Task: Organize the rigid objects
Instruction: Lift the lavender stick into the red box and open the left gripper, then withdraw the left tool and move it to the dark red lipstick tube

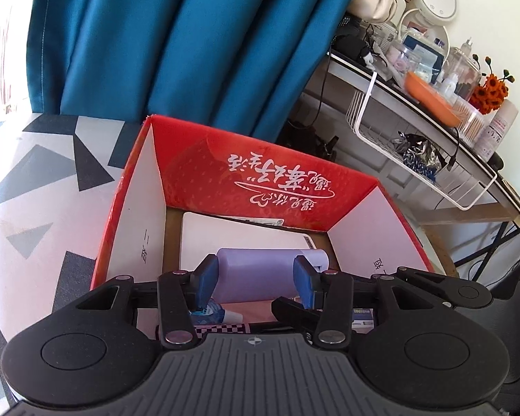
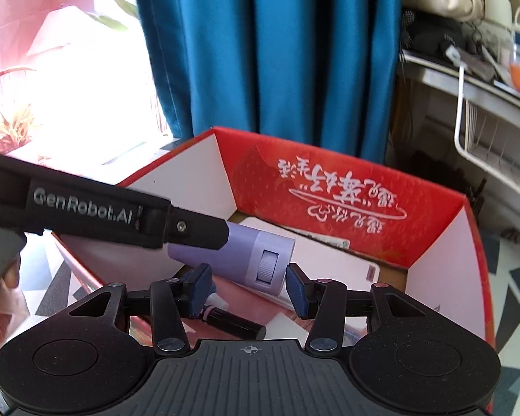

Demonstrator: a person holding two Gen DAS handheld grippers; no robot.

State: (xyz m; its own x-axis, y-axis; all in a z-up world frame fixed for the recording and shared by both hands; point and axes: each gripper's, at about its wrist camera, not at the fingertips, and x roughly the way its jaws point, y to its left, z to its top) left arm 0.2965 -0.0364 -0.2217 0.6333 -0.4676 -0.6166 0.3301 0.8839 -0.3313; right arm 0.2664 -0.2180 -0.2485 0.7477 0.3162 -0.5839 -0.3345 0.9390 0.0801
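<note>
A red cardboard box [image 1: 260, 170] with white side walls stands on the patterned table. My left gripper [image 1: 256, 274] is shut on a lilac cylindrical device [image 1: 260, 274] and holds it inside the box, above a flat white item [image 1: 246, 239]. In the right wrist view the same lilac device [image 2: 256, 253] shows with its ribbed wheel facing me, and the left gripper [image 2: 197, 232] reaches in from the left. My right gripper [image 2: 248, 284] is open, with its fingers either side of the device's end; I cannot tell if they touch it. A black tube [image 2: 235, 326] lies below.
A geometric grey, black and white tabletop [image 1: 45, 180] surrounds the box. A teal curtain [image 1: 176, 41] hangs behind. At the right stands a cluttered desk [image 1: 433, 97] with a white wire basket [image 1: 416, 159]. A blue-white small item [image 1: 208, 313] lies in the box.
</note>
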